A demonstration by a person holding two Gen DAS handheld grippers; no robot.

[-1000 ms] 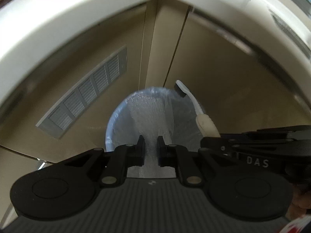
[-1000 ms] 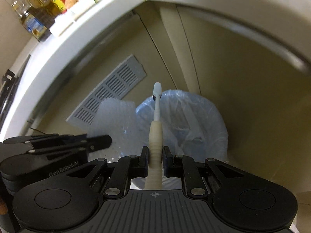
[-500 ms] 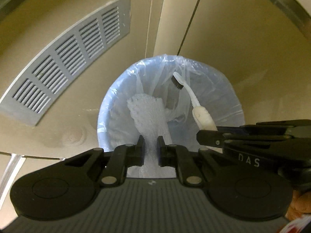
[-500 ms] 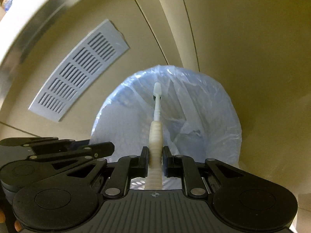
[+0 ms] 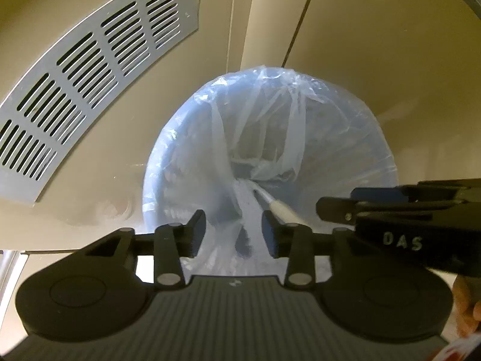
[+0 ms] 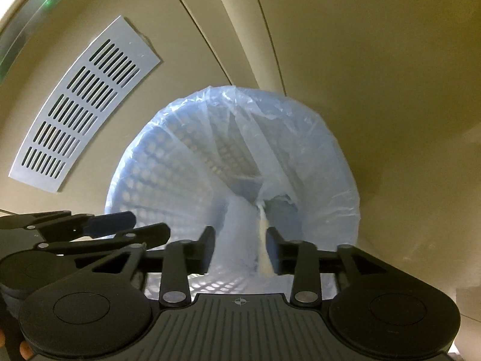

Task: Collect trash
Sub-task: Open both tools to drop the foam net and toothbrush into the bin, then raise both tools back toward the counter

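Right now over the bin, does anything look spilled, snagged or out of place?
Nothing spilled. Both tongs have just been opening: the toothbrush is dropping handle-last into the lined bin, close against one finger of the right tongs. The left tongs stand open over the liner, gripping nothing.

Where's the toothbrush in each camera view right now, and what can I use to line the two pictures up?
Left wrist: the toothbrush slants beside the left gripper's right jaw, head down in the bin.
Right wrist: toothbrush sits low and centre, blurred, against the right gripper's right jaw; the jaws have just been opening.
Shared landmark: the bag-lined bin.
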